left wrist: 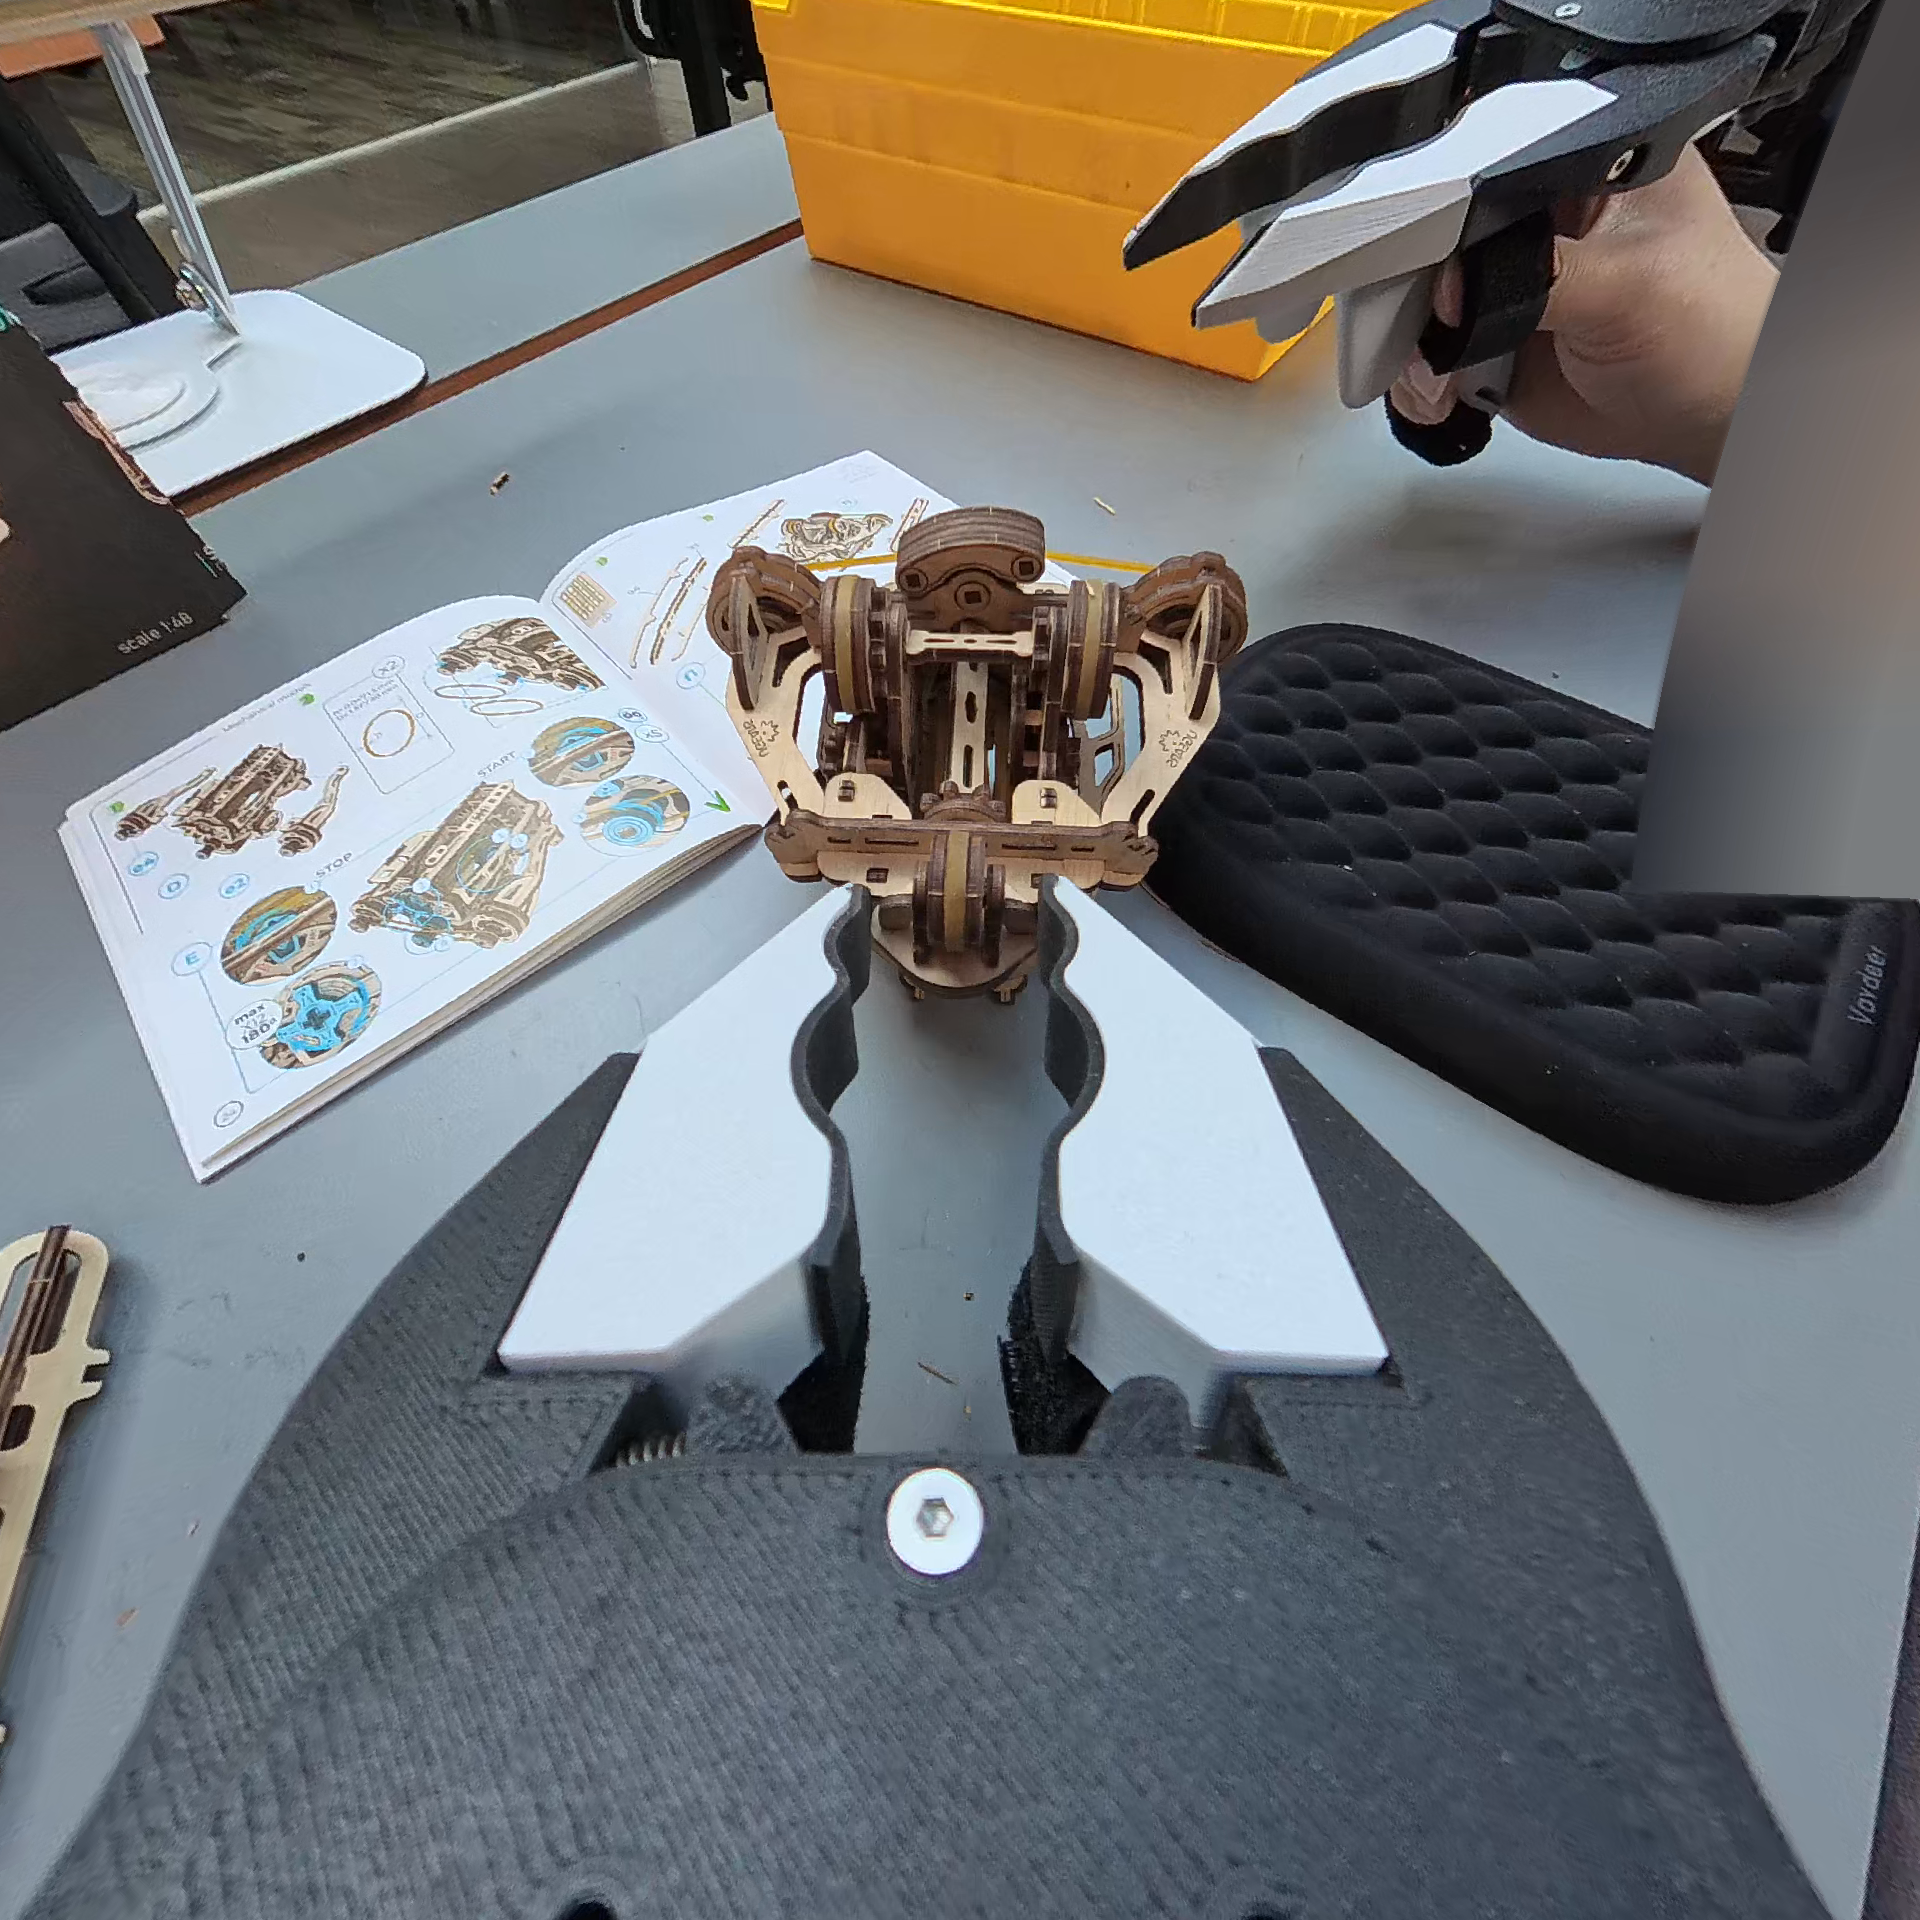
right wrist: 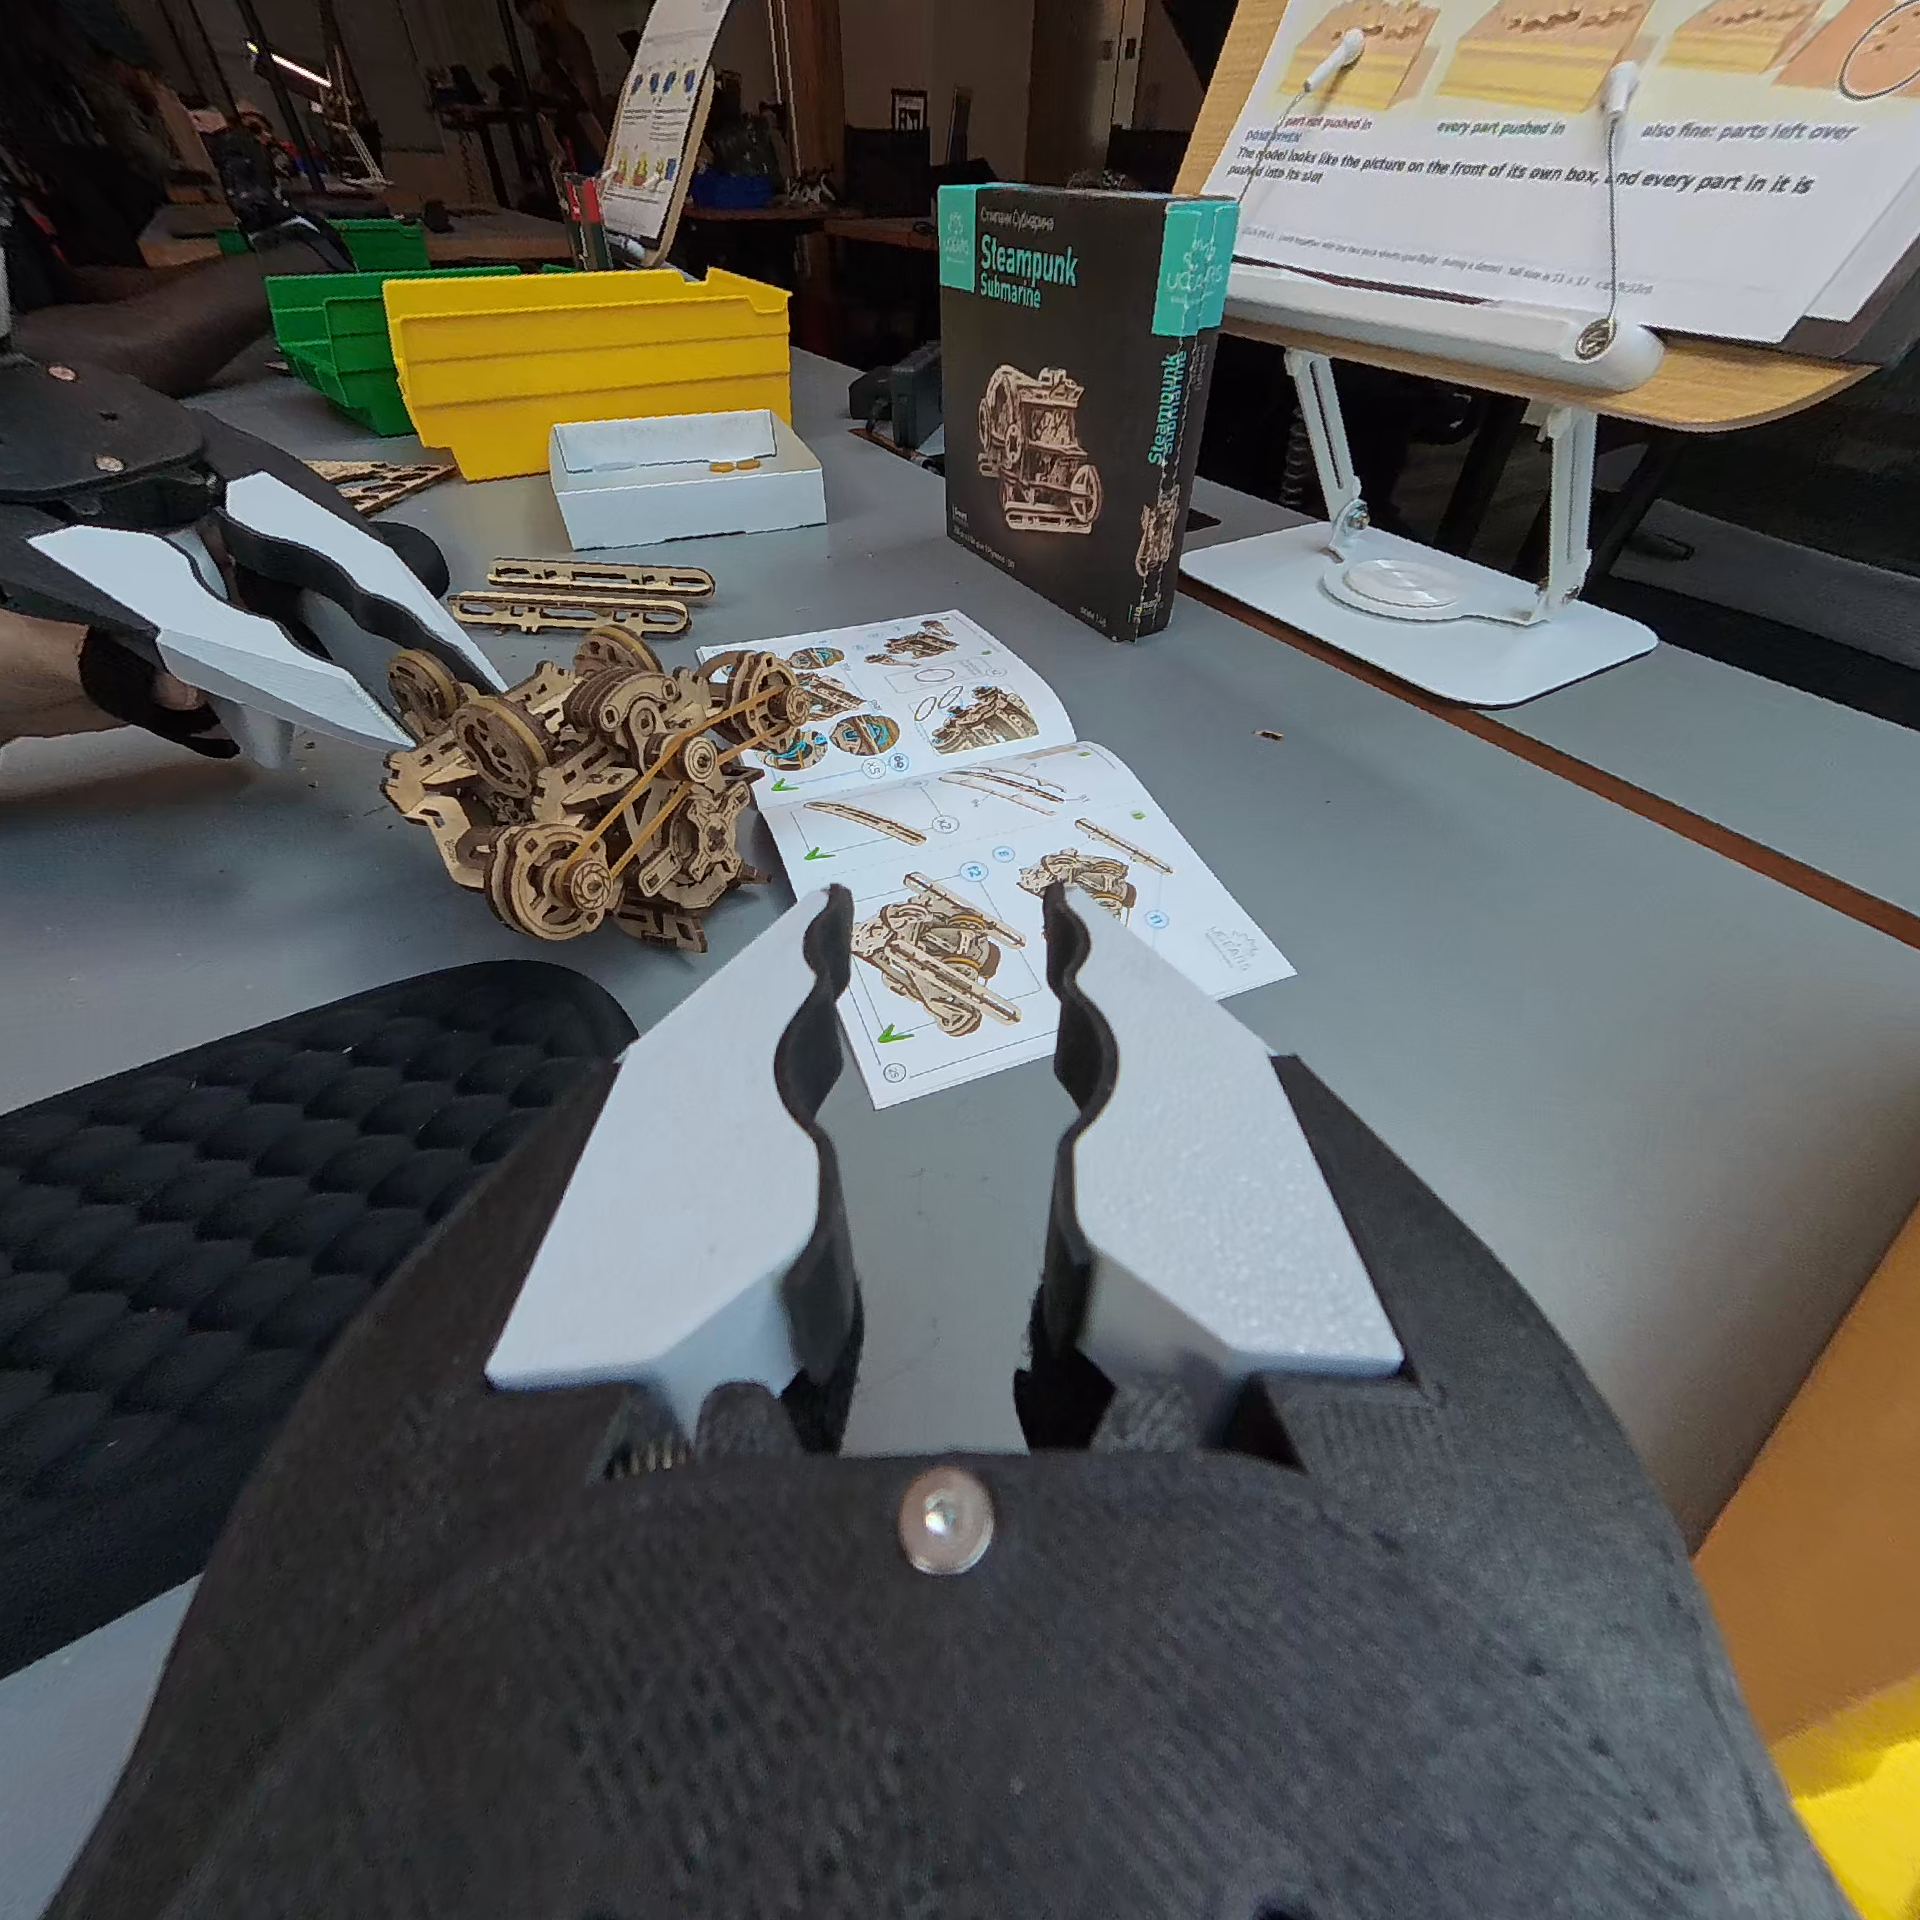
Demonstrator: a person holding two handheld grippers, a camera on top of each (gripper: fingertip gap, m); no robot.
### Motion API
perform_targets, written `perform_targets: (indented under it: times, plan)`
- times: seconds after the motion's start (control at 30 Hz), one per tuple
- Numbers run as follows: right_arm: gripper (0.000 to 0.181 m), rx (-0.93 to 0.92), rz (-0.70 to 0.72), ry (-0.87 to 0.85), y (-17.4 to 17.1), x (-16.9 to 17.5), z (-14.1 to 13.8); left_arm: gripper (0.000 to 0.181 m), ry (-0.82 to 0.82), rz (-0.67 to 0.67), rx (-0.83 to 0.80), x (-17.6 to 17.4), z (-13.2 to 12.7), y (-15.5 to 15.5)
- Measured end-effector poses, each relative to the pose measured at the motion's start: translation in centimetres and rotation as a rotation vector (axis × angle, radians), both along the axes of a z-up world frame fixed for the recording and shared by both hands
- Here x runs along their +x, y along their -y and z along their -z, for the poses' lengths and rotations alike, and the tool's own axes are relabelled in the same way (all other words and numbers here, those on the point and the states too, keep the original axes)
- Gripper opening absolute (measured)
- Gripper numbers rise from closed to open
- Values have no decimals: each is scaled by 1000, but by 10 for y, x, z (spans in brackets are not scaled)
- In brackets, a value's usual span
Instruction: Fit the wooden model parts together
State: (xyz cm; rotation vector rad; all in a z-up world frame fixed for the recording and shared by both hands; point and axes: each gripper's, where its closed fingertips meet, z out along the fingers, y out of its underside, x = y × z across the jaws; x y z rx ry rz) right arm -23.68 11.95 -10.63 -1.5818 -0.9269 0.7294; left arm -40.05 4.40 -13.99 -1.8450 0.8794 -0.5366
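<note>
Left gripper (left wrist: pixel 951 914): your fingers clamp the brown wooden gear model (left wrist: pixel 971 717), tilted on the grey table (left wrist: pixel 1351 1351).
Right gripper (right wrist: pixel 940 914): yours hangs parted, empty, above the open instruction booklet (right wrist: pixel 1039 831).

**Lettering seen, by carrier (wording not copied)**

- Black-and-teal cardboard box (right wrist: pixel 1070 416), upright on the grey counter (right wrist: pixel 1455 987): large teal title on the front, small print on the spine and along the bottom edge.
- Open white instruction booklet (left wrist: pixel 395 831), flat: circled step numbers, short captions, letter tags.
- Brown laser-cut wooden model (left wrist: pixel 961 727): small engraved mark on each pale side plate.
- Black honeycomb-textured wrist pad (left wrist: pixel 1558 935): pale brand word on the end face.
- White printed sheet on the wooden stand (right wrist: pixel 1558 156): green captions, black lines.
</note>
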Motion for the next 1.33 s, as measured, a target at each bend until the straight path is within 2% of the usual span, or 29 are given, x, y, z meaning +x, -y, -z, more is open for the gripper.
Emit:
perform_targets:
  times: [0.3, 0.57, 0.9, 1.0, 1.13, 1.33]
  plan:
    - [35, -16, -15, -18, 3, -2, -2, 30, 34, -3, -8, 2, 0, 1]
    - [36, -28, -12, -25, 3, -2, 0, 44, 33, -15, 14, -1, 0, 4]
    - [36, -84, 3, -47, -2, 1, 9, 32, 50, -12, 0, -4, 1, 7]
    - [36, -94, -8, -54, 0, 0, 8, 34, 20, 1, -16, -2, 7, 9]
    - [35, -52, 7, -22, -1, 4, 6, 35, -25, -37, 20, -11, 8, 12]
    - [35, 68, -10, 80, 2, -2, 13, 37, 29, -113, 22, -37, 6, 22]
